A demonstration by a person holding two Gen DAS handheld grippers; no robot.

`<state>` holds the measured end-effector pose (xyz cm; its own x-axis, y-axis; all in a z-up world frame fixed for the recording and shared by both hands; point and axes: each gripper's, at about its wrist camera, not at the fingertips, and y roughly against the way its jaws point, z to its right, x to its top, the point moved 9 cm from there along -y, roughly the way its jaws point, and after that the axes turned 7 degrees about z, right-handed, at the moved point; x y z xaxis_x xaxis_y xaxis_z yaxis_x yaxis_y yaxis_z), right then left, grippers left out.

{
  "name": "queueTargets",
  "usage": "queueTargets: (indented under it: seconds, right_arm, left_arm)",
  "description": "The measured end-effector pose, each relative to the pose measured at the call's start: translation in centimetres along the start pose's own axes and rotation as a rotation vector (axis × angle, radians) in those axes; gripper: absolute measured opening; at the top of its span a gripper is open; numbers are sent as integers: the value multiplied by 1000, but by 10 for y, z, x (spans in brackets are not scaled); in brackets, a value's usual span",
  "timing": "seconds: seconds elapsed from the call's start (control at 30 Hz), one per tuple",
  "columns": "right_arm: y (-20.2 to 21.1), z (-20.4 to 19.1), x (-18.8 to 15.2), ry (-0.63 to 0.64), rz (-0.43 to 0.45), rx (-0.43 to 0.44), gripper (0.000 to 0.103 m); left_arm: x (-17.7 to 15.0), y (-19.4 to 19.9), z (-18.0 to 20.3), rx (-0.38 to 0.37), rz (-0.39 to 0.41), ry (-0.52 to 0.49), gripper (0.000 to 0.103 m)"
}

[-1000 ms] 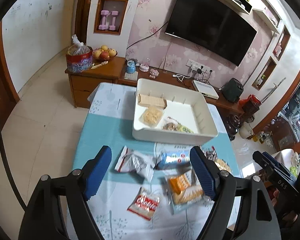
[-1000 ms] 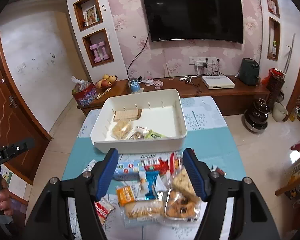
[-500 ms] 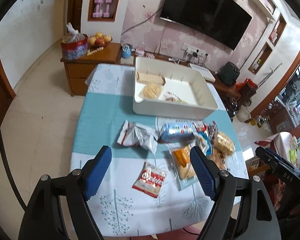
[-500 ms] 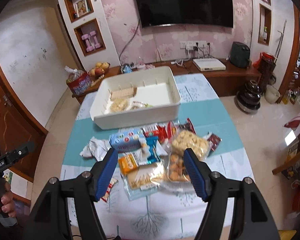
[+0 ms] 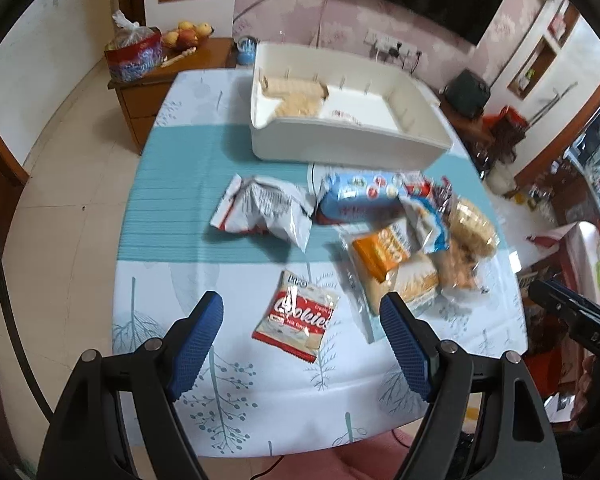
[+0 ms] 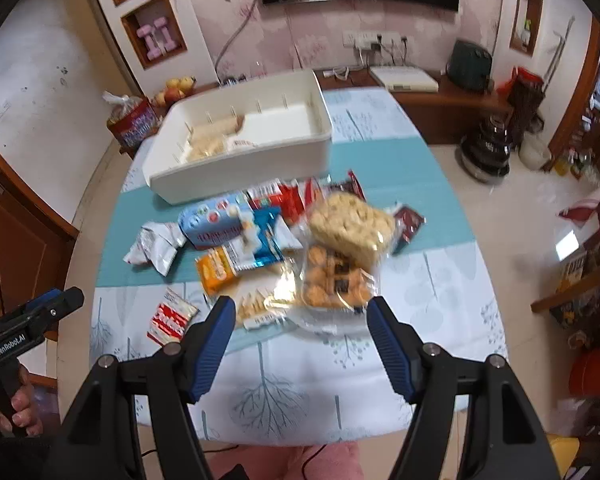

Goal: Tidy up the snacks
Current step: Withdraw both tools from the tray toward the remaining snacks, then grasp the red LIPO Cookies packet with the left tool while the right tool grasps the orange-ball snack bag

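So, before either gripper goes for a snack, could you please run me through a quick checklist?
1. Left gripper open, nothing between the fingers: ok.
2. Right gripper open and empty: ok.
3. Cookies packet lies alone, free of the pile: ok.
4. White bin has bare floor for more snacks: ok.
5. Clear cookie bag free of neighbours: not ok, the puffed snack bag overlaps it.
6. Gripper clearance above the table: cannot tell.

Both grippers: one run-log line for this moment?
left gripper: open, above cookies packet | right gripper: open, empty | white bin: partly filled
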<state>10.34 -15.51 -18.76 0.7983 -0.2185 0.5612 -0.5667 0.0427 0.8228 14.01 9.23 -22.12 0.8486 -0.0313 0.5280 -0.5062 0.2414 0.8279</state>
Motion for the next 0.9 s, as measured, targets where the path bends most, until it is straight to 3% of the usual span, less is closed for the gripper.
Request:
queueTargets:
  seconds: [0.4,0.7,0.9]
  right_arm:
    - [-43,34,-23,-85,-171,49,69]
    - [-76,47,-17,-203,-290,187,69]
    - [-97,50,-14,-248,-376,219,69]
  left_arm:
    - [-38,-60,6,71,-166,-12,80]
    - [-59,-92,-8,114,-249,25,80]
    - [-68,-113,-15,145,-297,36,80]
